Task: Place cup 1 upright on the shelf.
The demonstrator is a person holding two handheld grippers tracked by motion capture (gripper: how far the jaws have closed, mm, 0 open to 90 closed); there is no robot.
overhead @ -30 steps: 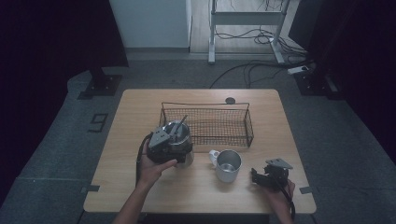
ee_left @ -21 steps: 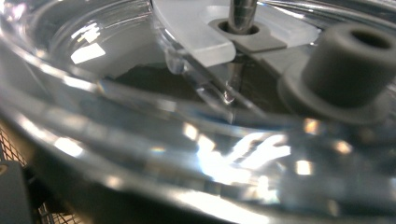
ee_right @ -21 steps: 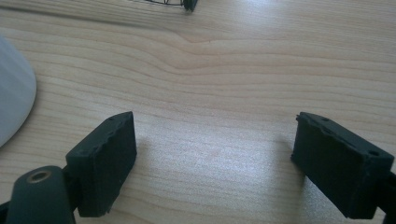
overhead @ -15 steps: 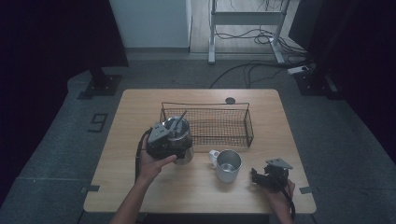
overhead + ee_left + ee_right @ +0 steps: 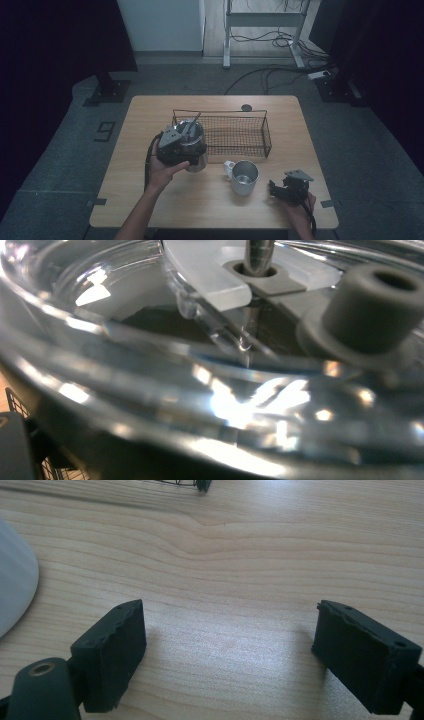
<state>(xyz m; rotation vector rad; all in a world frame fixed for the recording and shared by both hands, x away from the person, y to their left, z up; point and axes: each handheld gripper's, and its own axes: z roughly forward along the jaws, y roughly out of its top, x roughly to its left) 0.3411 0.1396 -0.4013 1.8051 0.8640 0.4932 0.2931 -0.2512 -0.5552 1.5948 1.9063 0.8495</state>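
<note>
My left gripper [image 5: 181, 150] is closed around a clear glass pot [image 5: 197, 159] and holds it at the left end of the black wire basket [image 5: 268, 136]. A metal rod [image 5: 191, 123] sticks up out of the pot. The left gripper view is pressed right against the pot's glass rim [image 5: 150, 365], with its clear lid [image 5: 210, 275], rod [image 5: 259, 255] and a grey knob [image 5: 375, 305] beyond; the jaws are hidden there. My right gripper [image 5: 275, 189] rests low on the table at the front right, open [image 5: 230, 650], with bare wood between its pads [image 5: 112, 645].
A steel mug [image 5: 244, 176] with a white handle stands between the two hands, and its side [image 5: 12, 585] edges into the right gripper view. The wooden table [image 5: 150, 205] ends just in front of both hands. A basket foot [image 5: 202, 485] lies ahead of the right gripper.
My left hand has carried the pot slightly farther away, toward the basket's left end. The right gripper and the mug have stayed put.
</note>
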